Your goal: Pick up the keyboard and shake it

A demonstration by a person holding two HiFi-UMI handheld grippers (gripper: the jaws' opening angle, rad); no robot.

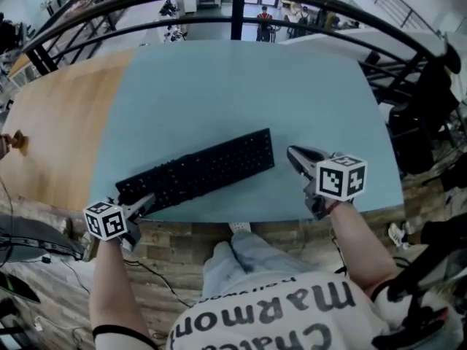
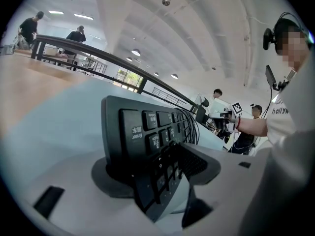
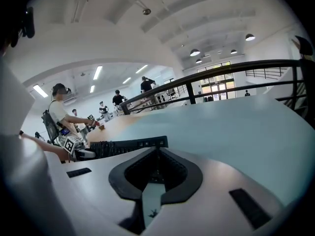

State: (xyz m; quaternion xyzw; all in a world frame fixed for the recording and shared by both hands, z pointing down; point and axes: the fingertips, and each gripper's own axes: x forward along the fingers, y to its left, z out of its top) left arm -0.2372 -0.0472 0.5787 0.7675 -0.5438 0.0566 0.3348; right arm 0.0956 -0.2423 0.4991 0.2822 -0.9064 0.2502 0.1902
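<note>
The keyboard (image 1: 197, 170) is lying keys-up on the pale blue tabletop (image 1: 241, 93), towards the near edge where the person is standing. That is putting both of its ends within reach of the hands. The blue surface is taking up most of the head view, with a wooden section (image 1: 58, 122) beside it on the left.

The keyboard's long axis is running on a slant across the head view. Its left end is sitting nearer the person, close to the near left corner of the blue surface. Its right end is pointing away and to the right. It appears to be resting on the table, not yet lifted.

The left gripper (image 1: 139, 204) is reaching in at the near left end. Its own view shows the jaws closing around that end, one pad lying over the keys and the other under the casing. So it is holding the keyboard by its short edge, probably as one half of a two-ended lift.

The right gripper (image 1: 295, 155) is hovering just beyond the keyboard's right end, apart from it. Its jaws are pressed together with nothing between them. To take that end, it will likely need to spread them first.
</note>
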